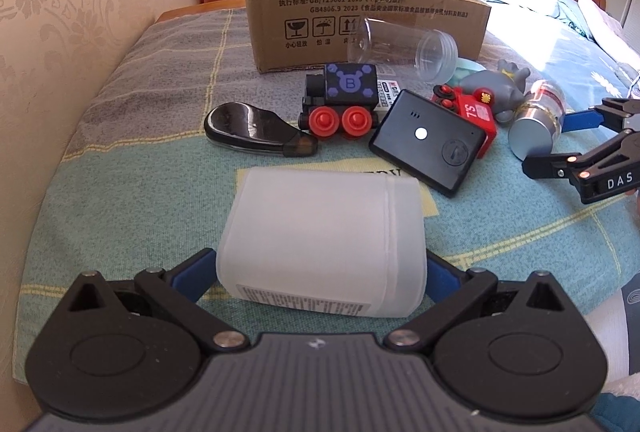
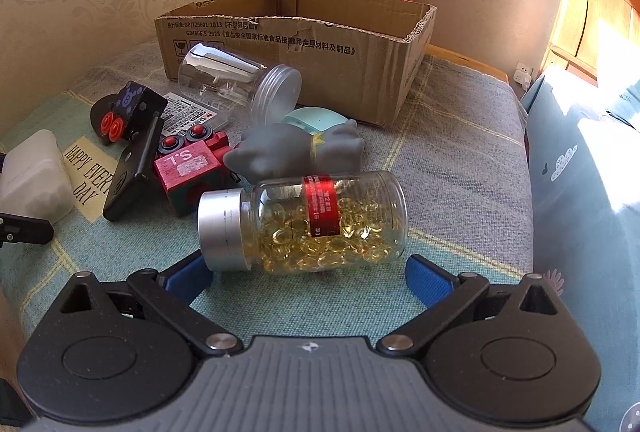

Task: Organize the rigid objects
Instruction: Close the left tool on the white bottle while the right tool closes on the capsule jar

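Note:
A white plastic bottle (image 1: pixel 324 240) lies on its side on the bed, between the blue fingers of my left gripper (image 1: pixel 320 272); the jaws stand wide on either side of it, and contact cannot be told. It also shows in the right wrist view (image 2: pixel 34 180). A clear jar of yellow capsules with a silver lid (image 2: pixel 316 224) lies on its side just beyond my right gripper (image 2: pixel 308 276), which is open with the jar's near side between its fingertips. The right gripper shows in the left wrist view (image 1: pixel 560 144) beside that jar (image 1: pixel 536 124).
An open cardboard box (image 1: pixel 360 12) stands at the back (image 2: pixel 320 44). In front of it lie a clear empty jar (image 1: pixel 404 44), a black toy train (image 1: pixel 344 100), a red toy train (image 1: pixel 472 112), a black flat device (image 1: pixel 428 144), a black glossy case (image 1: pixel 252 128) and a grey figurine (image 2: pixel 292 148). Wall on the left.

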`<state>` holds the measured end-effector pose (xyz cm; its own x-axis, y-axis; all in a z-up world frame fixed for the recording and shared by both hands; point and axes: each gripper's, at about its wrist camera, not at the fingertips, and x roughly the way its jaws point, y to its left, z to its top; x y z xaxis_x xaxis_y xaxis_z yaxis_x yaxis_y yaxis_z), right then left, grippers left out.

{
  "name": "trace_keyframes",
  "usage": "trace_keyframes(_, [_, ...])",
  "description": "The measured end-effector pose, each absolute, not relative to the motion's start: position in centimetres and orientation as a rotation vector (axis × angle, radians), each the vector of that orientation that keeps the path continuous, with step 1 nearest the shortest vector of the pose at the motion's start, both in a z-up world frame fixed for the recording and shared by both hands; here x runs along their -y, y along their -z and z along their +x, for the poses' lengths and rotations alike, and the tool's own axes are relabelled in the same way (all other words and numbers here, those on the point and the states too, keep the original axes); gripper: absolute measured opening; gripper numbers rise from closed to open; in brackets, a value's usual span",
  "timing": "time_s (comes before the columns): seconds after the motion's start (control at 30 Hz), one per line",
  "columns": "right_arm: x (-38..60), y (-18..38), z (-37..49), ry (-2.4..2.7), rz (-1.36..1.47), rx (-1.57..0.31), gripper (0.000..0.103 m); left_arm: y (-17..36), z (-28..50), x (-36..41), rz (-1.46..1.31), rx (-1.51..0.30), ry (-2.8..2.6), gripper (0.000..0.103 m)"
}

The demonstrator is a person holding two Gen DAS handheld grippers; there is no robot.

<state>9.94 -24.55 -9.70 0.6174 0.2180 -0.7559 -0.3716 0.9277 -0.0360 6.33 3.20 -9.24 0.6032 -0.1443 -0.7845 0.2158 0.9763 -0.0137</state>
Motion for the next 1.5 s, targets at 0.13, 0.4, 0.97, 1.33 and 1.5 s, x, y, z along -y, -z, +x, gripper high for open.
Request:
trace_keyframes(0.13, [24.4, 9.4, 10.6, -0.363, -0.215, -0.867, 0.103, 9.4, 6.4, -3.1, 0.078, -0.882, 0.199, 0.103])
trace_keyframes(0.4, [23.2, 8.4, 11.2, -0.388, -0.301, -0.857, 0.103, 9.5, 6.4, -3.0, 0.074, -0.869, 0.191, 0.103])
trace_keyframes(0.97, [20.8, 7.1, 10.7, -0.317, -0.222, -0.946, 0.103, 8.2, 6.2, -3.0, 0.082, -0.835, 0.218, 0.102])
trace_keyframes(1.33, [19.3, 7.5, 11.9, -0.204, -0.222, -0.956, 0.103, 8.0, 6.8, -3.4, 0.081, -0.866, 0.222, 0.095])
trace_keyframes(1.5, [18.9, 7.6, 12.2, -0.162, -0.230, -0.963, 0.098, 7.8, 7.2, -3.7, 0.070, -0.879, 0.261, 0.085])
